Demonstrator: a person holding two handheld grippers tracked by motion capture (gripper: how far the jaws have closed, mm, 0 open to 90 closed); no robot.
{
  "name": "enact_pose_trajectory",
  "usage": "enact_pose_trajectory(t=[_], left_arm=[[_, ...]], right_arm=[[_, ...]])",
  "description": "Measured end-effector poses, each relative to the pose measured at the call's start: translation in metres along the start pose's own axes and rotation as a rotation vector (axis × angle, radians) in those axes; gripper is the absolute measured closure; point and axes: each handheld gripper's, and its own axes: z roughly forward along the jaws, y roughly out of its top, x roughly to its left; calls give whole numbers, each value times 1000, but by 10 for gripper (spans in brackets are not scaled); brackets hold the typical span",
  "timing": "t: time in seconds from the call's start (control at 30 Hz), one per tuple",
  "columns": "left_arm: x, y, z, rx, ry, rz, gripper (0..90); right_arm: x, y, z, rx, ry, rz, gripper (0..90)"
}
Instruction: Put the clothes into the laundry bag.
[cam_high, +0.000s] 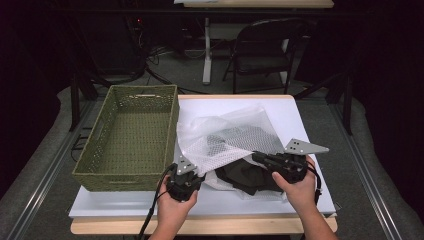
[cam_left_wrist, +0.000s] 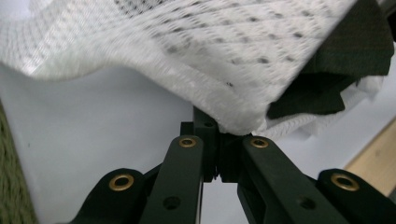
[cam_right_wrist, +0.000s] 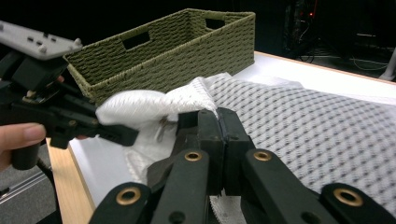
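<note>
A white mesh bag (cam_high: 227, 135) lies on the white table (cam_high: 300, 117) with a dark garment (cam_high: 250, 176) partly inside it at the near end. My left gripper (cam_high: 199, 172) is shut on the bag's near left edge; in the left gripper view the mesh (cam_left_wrist: 196, 51) drapes over the closed tips (cam_left_wrist: 217, 133), with the dark garment (cam_left_wrist: 355, 46) at the right. My right gripper (cam_high: 256, 156) is shut on the bag's edge above the garment. In the right gripper view its tips (cam_right_wrist: 217, 119) pinch the mesh (cam_right_wrist: 303, 121), and the left gripper (cam_right_wrist: 128, 136) grips bunched mesh beside them.
An olive woven basket (cam_high: 120, 181) stands empty on the table's left half, right beside the bag, and also shows in the right gripper view (cam_right_wrist: 177, 60). The wooden table edge (cam_high: 225, 225) runs along the front. A black folding chair (cam_high: 265, 50) stands beyond the table.
</note>
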Motion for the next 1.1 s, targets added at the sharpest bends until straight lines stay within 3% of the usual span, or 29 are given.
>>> enact_pose_trajectory(t=[0.3,0.4,0.47,0.53,0.63,0.8,0.93,1.1], left_arm=[[8,-14,7,40,62,-40,877],[6,-14,7,50,90,-26,833],[5,-15,5,45,90,-41,756],[4,-15,-1,36,87,-55,744],[-2,-15,-10,35,55,-52,743],[-18,-14,-18,33,6,-12,748],[-30,-12,-13,58,-48,29,753],[-43,-11,-3,73,-94,45,751]], right_arm=[[4,2,1,7,6,-18,896],[6,0,5,22,11,-18,896],[7,0,7,22,15,-23,896],[8,0,7,21,18,-23,896],[8,0,8,17,17,-25,896],[9,1,8,17,17,-22,896],[10,1,9,14,20,-22,896],[10,2,8,10,21,-21,896]])
